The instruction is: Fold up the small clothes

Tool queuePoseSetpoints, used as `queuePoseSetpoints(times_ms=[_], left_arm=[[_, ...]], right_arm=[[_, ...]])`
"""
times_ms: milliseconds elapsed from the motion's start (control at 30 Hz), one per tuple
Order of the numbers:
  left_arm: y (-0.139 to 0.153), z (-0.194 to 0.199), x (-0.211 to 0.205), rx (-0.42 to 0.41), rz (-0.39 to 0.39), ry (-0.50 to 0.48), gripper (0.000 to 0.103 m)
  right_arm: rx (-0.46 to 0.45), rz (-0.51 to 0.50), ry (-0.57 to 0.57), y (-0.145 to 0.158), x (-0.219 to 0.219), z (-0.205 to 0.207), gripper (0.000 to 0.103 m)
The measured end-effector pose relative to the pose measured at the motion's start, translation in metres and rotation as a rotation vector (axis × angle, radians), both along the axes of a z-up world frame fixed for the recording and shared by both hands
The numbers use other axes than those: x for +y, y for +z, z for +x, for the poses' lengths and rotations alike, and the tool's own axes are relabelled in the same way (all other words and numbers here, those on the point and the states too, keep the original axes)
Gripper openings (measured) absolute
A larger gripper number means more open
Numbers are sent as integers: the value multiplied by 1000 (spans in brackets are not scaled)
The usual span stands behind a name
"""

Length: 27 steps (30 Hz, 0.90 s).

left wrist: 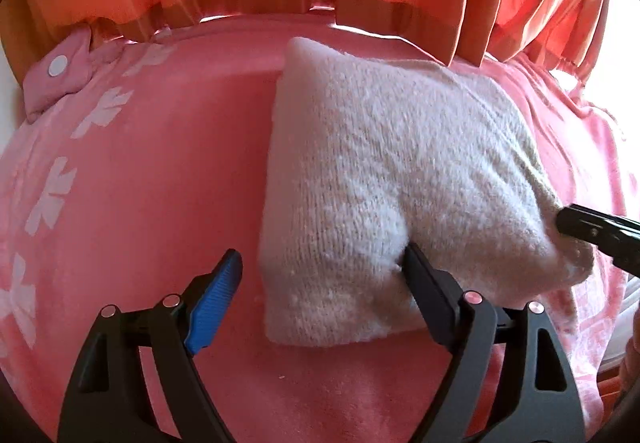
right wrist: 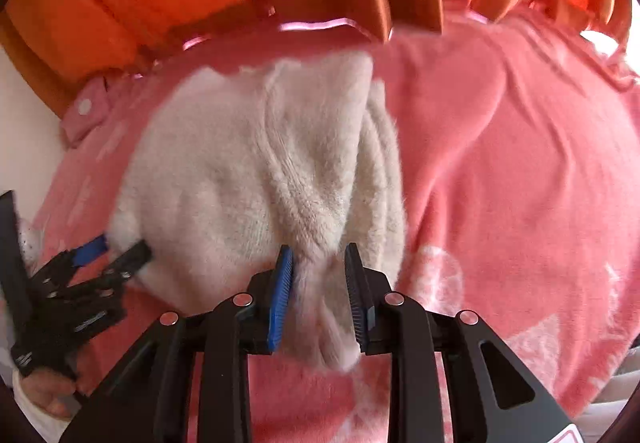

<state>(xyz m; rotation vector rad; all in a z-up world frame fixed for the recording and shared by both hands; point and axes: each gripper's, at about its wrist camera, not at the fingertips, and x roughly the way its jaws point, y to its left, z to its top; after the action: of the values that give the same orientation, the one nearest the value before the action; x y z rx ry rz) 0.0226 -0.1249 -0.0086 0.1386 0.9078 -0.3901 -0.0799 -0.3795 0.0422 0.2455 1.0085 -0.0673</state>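
Here the right gripper (right wrist: 318,291) pinches the knit's (left wrist: 384,171) bunched corner, while the left gripper (left wrist: 320,279), jaws wide, steadies its near edge for folding.

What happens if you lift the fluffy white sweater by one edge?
The sweater would probably flop and unfold, since the knit bunches softly between the right gripper. It looks light for its bulk. The fuzzy yarn should grip, not slip.
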Motion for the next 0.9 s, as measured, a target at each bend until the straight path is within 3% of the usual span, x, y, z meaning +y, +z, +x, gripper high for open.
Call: queuePoseSetpoints(times_ms=[100, 200, 267, 367, 467, 633, 900], left_arm=[[-2, 1, -1, 15, 3, 4, 82], [6, -4, 0, 15, 3, 7, 81], [15, -6, 4, 22, -31, -6, 80], [26, 0, 13, 60, -168, -26, 90], [27, 17, 10, 103, -231, -16, 92], [6, 48, -11, 150, -175, -7, 94], [-13, 70, -23, 188, -212, 23, 98]], right_arm=[[63, -9, 4, -32, -3, 6, 32], [28, -25, 0, -11, 3, 3, 34], [-32, 1, -23, 4, 0, -4, 49], [-95, 72, -79, 10, -19, -9, 70], [-61, 159, -133, -5, -37, 5, 72], [13, 271, -104, -33, -39, 31, 77], [-9, 379, -98, -50, -43, 45, 83]])
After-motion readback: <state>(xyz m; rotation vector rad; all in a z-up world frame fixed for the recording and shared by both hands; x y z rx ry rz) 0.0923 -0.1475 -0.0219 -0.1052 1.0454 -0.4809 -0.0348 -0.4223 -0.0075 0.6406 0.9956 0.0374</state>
